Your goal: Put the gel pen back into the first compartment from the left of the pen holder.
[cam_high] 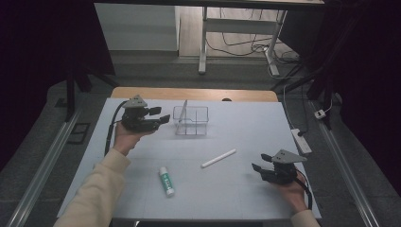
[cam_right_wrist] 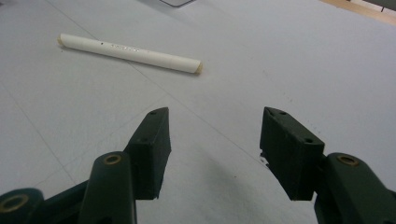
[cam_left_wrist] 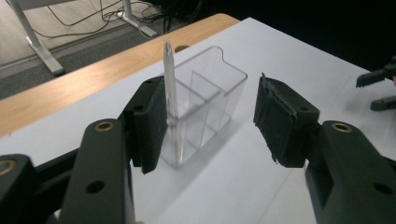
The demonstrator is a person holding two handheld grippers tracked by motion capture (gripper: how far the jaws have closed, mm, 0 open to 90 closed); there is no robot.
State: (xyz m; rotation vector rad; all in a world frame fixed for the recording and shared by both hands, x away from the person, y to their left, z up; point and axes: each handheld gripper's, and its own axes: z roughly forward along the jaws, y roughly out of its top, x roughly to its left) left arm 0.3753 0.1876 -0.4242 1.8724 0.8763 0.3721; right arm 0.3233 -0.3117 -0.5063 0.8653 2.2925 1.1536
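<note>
The work looks like tidying loose desk things into the clear holder [cam_high: 190, 120], which stands near the far edge of the white table [cam_high: 246, 137]. One thin pen [cam_left_wrist: 170, 100] already stands upright in the holder's near corner compartment, leaning on the wall; it is pale and slim, so what kind of pen it is can't be told for sure.

The left gripper [cam_high: 161, 118] hovers just beside the holder, its jaws spread wide and holding nothing; in the left gripper view the pen and holder show between them, apart from both pads.

Two things remain on the table: a white marker [cam_high: 218, 158] lying flat near the middle, and a glue stick [cam_high: 166, 181] with a green label closer to the person. The right gripper [cam_high: 259, 166] sits low at the right side, well apart from the holder, jaws wide open and empty, pointing toward the marker.

So roughly a third appears done, with the marker the likely next pick.
</note>
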